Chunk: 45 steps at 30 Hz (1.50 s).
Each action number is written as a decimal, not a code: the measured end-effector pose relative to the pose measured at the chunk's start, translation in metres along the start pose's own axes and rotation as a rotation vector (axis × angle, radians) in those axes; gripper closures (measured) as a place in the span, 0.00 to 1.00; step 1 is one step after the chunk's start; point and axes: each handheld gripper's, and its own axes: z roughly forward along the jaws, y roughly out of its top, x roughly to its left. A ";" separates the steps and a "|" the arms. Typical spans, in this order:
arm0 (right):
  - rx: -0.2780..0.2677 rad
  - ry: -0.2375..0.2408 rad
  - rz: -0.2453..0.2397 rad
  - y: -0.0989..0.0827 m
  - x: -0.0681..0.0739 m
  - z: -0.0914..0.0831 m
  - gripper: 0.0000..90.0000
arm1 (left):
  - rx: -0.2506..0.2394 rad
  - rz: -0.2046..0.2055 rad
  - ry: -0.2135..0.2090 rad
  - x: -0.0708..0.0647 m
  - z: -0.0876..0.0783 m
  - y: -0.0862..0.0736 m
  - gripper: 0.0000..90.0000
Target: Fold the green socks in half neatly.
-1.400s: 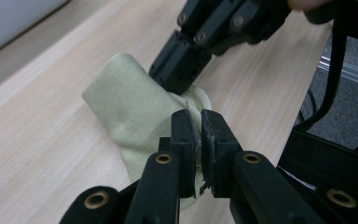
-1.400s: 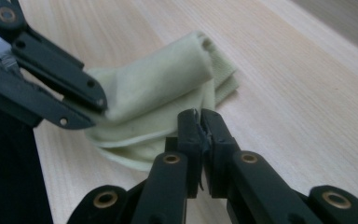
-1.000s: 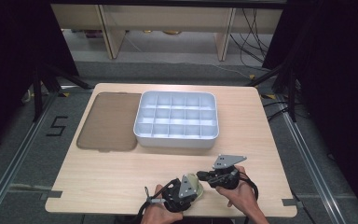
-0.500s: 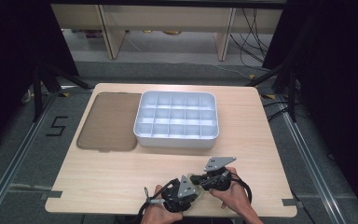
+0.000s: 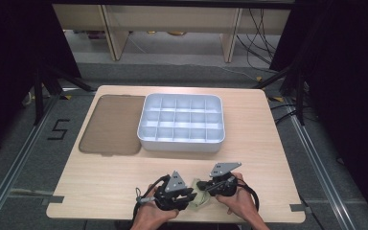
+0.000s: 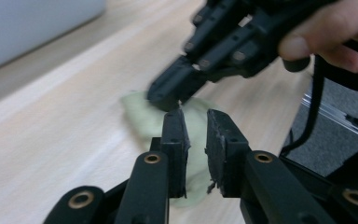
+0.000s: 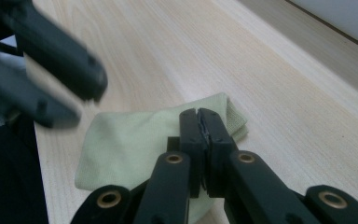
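At the near edge of the table (image 5: 268, 143), the pale green cloth (image 7: 135, 140) lies flat; the right gripper (image 7: 199, 114) is clamped shut over it, while the left gripper (image 6: 196, 123) has just been opening, nothing pinched.

White compartment tray (image 5: 181, 122) beside brown lid (image 5: 112, 125) on table (image 5: 268, 143).

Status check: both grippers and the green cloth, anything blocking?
Right gripper shut over green cloth; grip unclear. Left gripper just opening, jaws apart, nothing pinched. Cloth flat at near table edge. No obstruction.
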 end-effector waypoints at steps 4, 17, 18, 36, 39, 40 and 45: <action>-0.001 -0.005 -0.012 0.000 0.000 0.000 0.99 | 0.025 -0.005 -0.008 -0.001 0.006 -0.002 0.88; 0.001 -0.012 -0.011 0.000 0.001 -0.001 0.99 | 0.111 0.061 0.019 -0.006 0.026 -0.015 0.89; 0.001 -0.014 -0.013 0.000 0.001 0.000 0.99 | 0.117 0.097 0.035 -0.006 0.026 -0.015 0.89; -0.067 0.002 0.035 0.005 0.002 -0.007 0.91 | 0.096 0.082 0.036 -0.010 0.028 -0.017 0.90; -0.088 -0.013 0.034 0.004 -0.004 -0.013 0.87 | 0.108 0.099 0.046 -0.008 0.027 -0.017 0.90; -0.092 -0.010 0.044 0.004 -0.005 -0.015 0.85 | 0.110 0.103 0.048 -0.008 0.027 -0.017 0.90; -0.121 -0.024 0.100 0.002 -0.009 -0.019 0.72 | 0.118 0.114 0.044 -0.007 0.026 -0.016 0.90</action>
